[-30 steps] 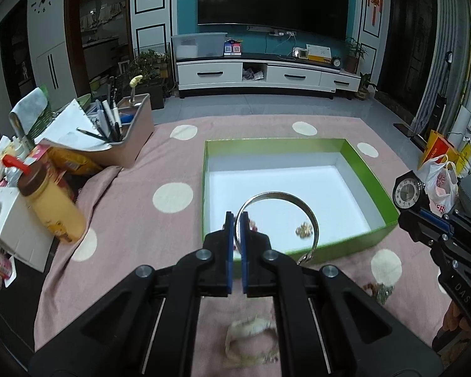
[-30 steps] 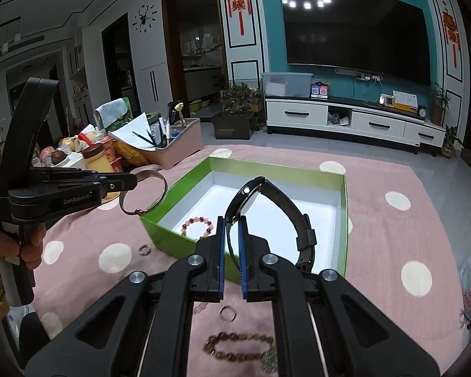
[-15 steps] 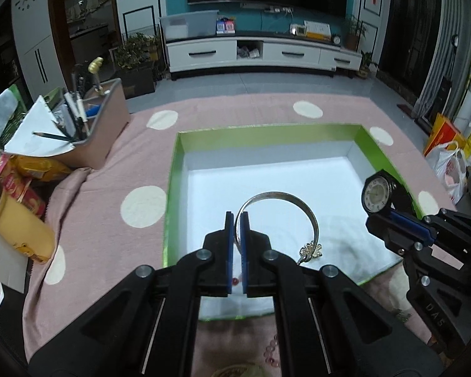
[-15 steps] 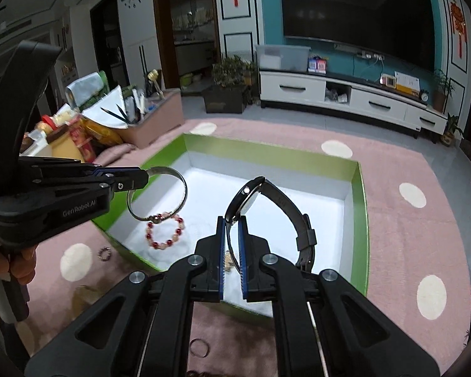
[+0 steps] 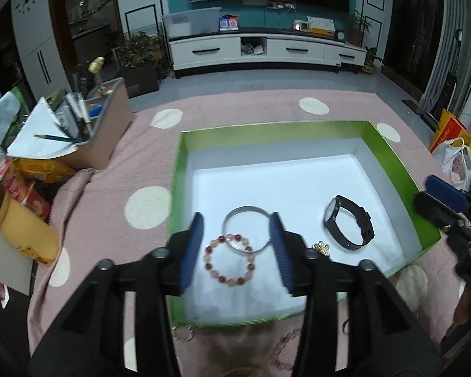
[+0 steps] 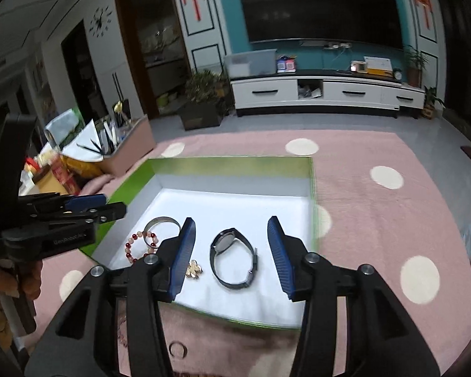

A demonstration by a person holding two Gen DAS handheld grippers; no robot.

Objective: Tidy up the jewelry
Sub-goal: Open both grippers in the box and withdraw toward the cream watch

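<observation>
The left claw (image 5: 237, 245) is seen with its blue-padded jaws opening and nothing pressed between them; the thin silver metal bangle (image 5: 247, 229) lies released on the white floor of the box, framed in the gap between the jaws. Overlapping the bangle's near edge, a bracelet of red and pale pink beads (image 5: 229, 259) is laid flat. Just past the claw's right finger a small gold flower-shaped charm (image 5: 321, 247) is seen.

The right claw (image 6: 230, 253) is likewise held with jaws opening, and no pad touches anything. Between and beyond its fingers, the black wristwatch with a round dial and dark strap (image 6: 234, 257) rests on its side on the box floor. The gold charm is found just left of this claw's left finger.

All four pieces are contained in the shallow green cardboard box with a white interior (image 5: 389, 160). The box is carried by a desk covered with a pink cloth with cream dots (image 6: 376, 207). On the cloth nearer than the box, a small ring (image 6: 177, 349) and further beads are left outside.
</observation>
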